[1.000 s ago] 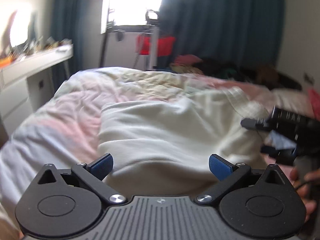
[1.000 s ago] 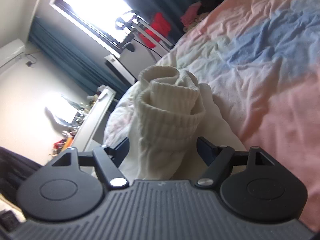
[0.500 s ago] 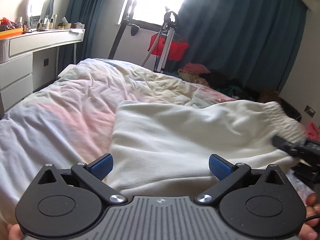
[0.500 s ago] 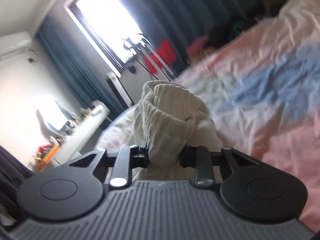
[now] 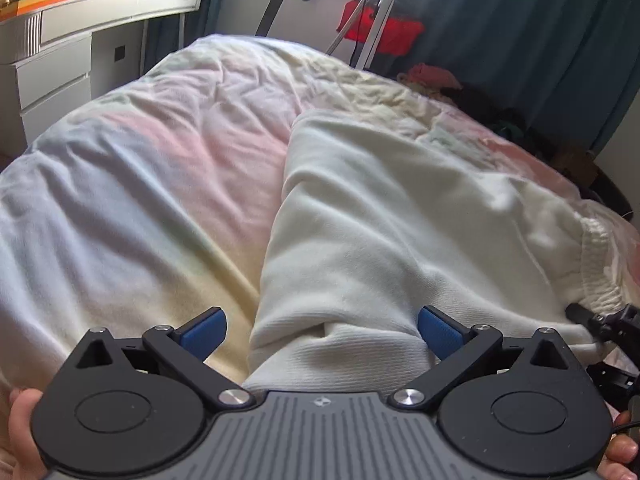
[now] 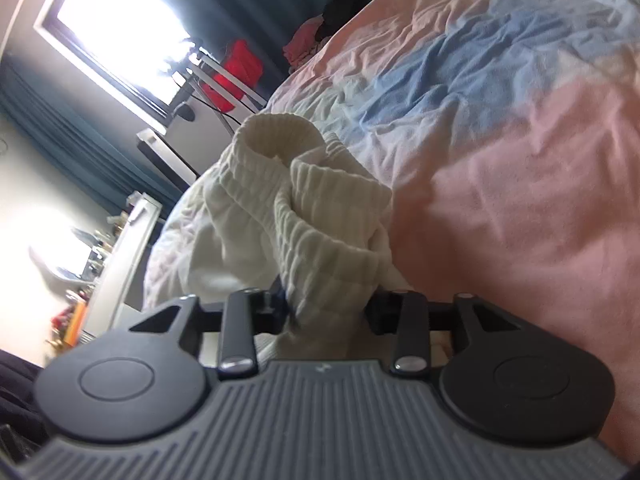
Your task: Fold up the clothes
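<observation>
A cream knit garment [image 5: 400, 216] lies spread on the bed, its ribbed hem at the right. My left gripper [image 5: 320, 328] is open, its blue pads on either side of the garment's near folded edge. My right gripper [image 6: 328, 308] is shut on the garment's bunched ribbed hem [image 6: 320, 216]; it also shows in the left wrist view [image 5: 600, 320] at the garment's right edge.
The bed has a rumpled pastel duvet [image 5: 140, 184] in pink, blue and yellow. A white dresser [image 5: 60, 60] stands at the left. A stand with a red item [image 5: 380, 32] and dark curtains [image 5: 520, 40] are behind the bed, with a clothes pile [image 5: 432, 76].
My right gripper closed on the ribbed hem. My left gripper stayed open and tilted down closer over the garment's near edge.
</observation>
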Motion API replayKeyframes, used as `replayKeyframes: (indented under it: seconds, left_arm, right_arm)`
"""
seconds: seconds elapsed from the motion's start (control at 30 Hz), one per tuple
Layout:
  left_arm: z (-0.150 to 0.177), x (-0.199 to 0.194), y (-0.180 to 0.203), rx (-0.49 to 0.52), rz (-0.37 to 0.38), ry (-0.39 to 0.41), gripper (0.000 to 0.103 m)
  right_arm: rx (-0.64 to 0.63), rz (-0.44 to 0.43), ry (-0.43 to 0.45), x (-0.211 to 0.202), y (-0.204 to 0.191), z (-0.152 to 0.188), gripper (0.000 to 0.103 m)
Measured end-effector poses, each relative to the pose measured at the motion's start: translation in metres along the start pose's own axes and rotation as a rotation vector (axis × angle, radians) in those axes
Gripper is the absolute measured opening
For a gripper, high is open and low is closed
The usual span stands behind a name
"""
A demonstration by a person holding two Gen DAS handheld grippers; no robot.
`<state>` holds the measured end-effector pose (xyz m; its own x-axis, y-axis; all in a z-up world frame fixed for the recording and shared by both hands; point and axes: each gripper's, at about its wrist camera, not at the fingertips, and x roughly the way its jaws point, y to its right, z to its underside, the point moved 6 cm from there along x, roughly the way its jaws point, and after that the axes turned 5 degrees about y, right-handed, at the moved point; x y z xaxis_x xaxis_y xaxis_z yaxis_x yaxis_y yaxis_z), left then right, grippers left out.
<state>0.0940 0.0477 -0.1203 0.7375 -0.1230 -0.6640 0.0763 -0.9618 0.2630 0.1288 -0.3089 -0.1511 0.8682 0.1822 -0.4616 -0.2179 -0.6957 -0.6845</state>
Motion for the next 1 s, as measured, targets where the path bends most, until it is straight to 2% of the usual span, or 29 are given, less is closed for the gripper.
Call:
replayKeyframes:
  seconds: [0.1, 0.27, 0.3, 0.33, 0.4, 0.47, 0.57, 0.67, 0.77, 0.87, 0.93, 1.0]
  left_arm:
    - [0.005, 0.008, -0.007, -0.036, -0.003, -0.047, 0.103]
    - [0.005, 0.009, -0.009, -0.059, 0.003, -0.059, 0.103]
    - [0.005, 0.009, -0.008, -0.058, 0.001, -0.057, 0.103]
    - [0.005, 0.009, -0.009, -0.068, 0.005, -0.061, 0.103]
    - [0.004, 0.008, -0.011, -0.090, 0.013, -0.068, 0.103]
    - [0.003, 0.008, -0.012, -0.120, 0.027, -0.081, 0.103]
    - [0.000, 0.009, -0.018, -0.199, 0.094, -0.112, 0.103]
    - [-0.001, 0.015, -0.031, -0.309, 0.150, -0.142, 0.101]
    - [-0.002, 0.018, -0.038, -0.380, 0.175, -0.150, 0.101]
    - [-0.004, 0.018, -0.042, -0.429, 0.191, -0.143, 0.100]
    - [-0.003, 0.018, -0.045, -0.454, 0.202, -0.141, 0.100]
    - [-0.002, 0.018, -0.046, -0.462, 0.207, -0.138, 0.100]
  right_arm:
    - [0.010, -0.011, -0.025, 0.003, 0.001, 0.002, 0.053]
    - [-0.023, 0.017, -0.037, 0.004, -0.002, 0.004, 0.056]
    - [-0.025, 0.023, -0.033, 0.002, -0.002, 0.003, 0.062]
    - [-0.037, 0.042, -0.020, -0.001, -0.002, 0.002, 0.075]
    - [-0.044, 0.082, 0.007, -0.007, 0.001, 0.001, 0.090]
    - [-0.006, 0.059, -0.005, -0.008, 0.005, 0.001, 0.088]
    - [0.058, 0.053, -0.102, 0.007, 0.014, 0.011, 0.090]
    - [0.075, 0.046, -0.136, 0.018, 0.020, 0.017, 0.092]
    - [0.126, 0.010, -0.148, 0.026, 0.020, 0.016, 0.098]
    - [0.254, -0.134, -0.157, 0.026, 0.013, 0.013, 0.100]
    - [0.342, -0.248, -0.125, 0.018, 0.011, 0.007, 0.100]
    - [0.353, -0.297, -0.109, 0.014, 0.007, 0.004, 0.100]
